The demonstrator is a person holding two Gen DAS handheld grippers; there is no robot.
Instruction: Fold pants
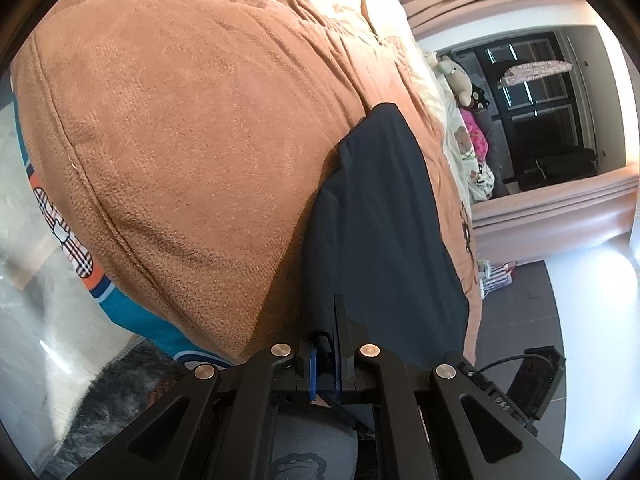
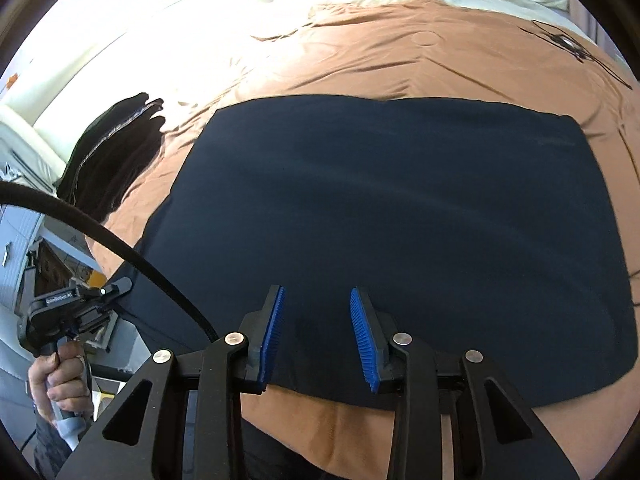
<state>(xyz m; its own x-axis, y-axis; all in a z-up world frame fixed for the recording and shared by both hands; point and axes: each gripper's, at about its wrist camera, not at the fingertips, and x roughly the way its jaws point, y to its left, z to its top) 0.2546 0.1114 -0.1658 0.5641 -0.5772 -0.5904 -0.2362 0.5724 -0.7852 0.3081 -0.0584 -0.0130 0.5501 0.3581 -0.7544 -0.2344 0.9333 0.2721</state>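
The dark navy pants (image 2: 400,220) lie spread flat on the brown blanket (image 2: 360,52) covering the bed, folded into a broad rectangle with its near edge close to the bed's side. The right wrist view takes in that whole rectangle, plus a second dark garment (image 2: 112,152) heaped near the far left of the blanket. The left wrist view shows only 1 narrow end of the pants (image 1: 380,220), along with a stuffed toy (image 1: 456,76) by the pillows. The left gripper (image 1: 326,354) is pinched tight on the pants' edge, its blue pads nearly touching. The right gripper (image 2: 316,336) hovers over the near edge, tilted downward, its jaws partly apart with nothing pressed between them. A hand (image 2: 60,384) grips the left tool's handle.
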